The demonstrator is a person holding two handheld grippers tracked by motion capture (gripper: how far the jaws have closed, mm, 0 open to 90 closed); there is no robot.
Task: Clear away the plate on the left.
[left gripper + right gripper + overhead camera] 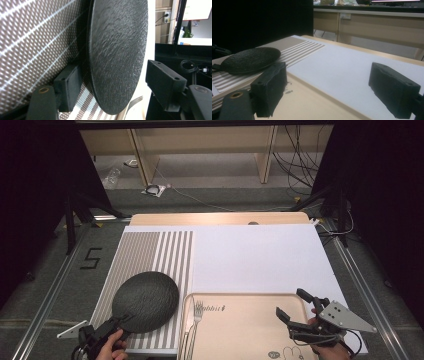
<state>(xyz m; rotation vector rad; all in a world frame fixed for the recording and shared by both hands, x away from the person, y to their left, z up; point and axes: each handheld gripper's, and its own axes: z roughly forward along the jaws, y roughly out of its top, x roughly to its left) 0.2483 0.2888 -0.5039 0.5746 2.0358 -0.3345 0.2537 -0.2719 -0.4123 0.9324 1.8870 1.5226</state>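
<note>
A: White board covers our wooden table; on it lie a brown-and-white striped mat and a beige plastic tray bearing a steel fork.

B: We see the round, rough black plate resting on that mat, its near rim between the left gripper jaws, one pad beneath, the other standing off. We find the right gripper over the tray, jaws apart, holding nothing.

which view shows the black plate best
The high view: there the whole round black plate lies on the striped mat, its near edge at the left gripper. The left gripper view shows only its textured face close up between open jaws. The right gripper view shows it small, low and from the side.
</note>
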